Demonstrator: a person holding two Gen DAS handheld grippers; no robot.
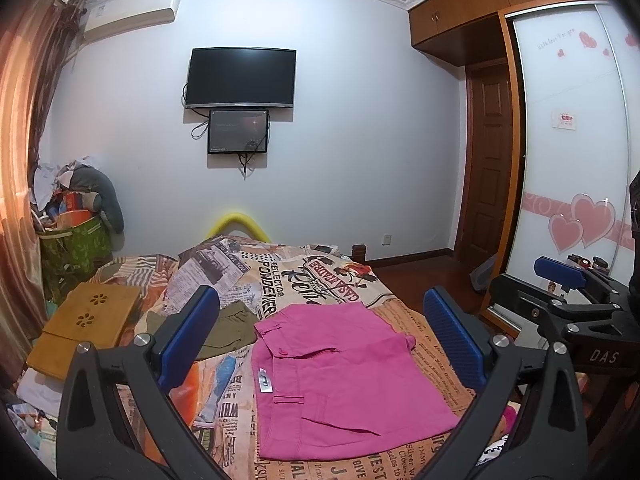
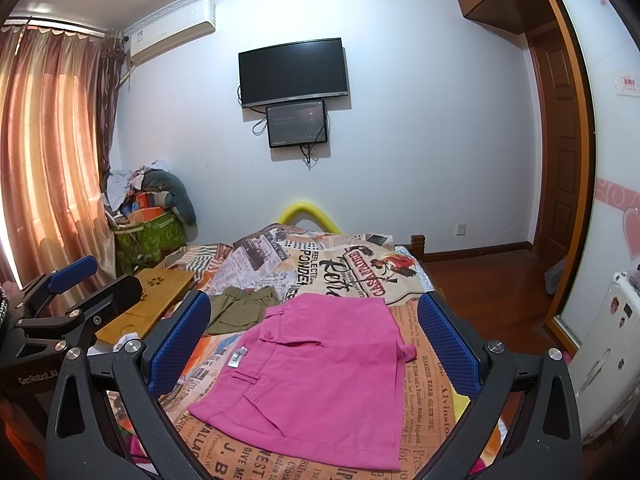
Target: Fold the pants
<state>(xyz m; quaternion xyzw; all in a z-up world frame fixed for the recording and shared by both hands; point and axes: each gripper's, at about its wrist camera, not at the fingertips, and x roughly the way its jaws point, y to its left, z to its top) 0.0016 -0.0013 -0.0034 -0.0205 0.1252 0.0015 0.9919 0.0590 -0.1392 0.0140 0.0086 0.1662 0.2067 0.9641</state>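
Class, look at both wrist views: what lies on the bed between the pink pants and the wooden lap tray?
Olive green shorts lie on the printed bedspread between the pink pants and the wooden lap tray. The right wrist view shows this best.

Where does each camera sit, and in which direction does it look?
Left wrist: on the left gripper, jaws open, looking across the bed at the pink pants; the right gripper shows at the right edge.
Right wrist: on the right gripper, jaws open, looking the same way; the left gripper shows at the left edge.
Shared: pink pants, olive shorts, the wall television.
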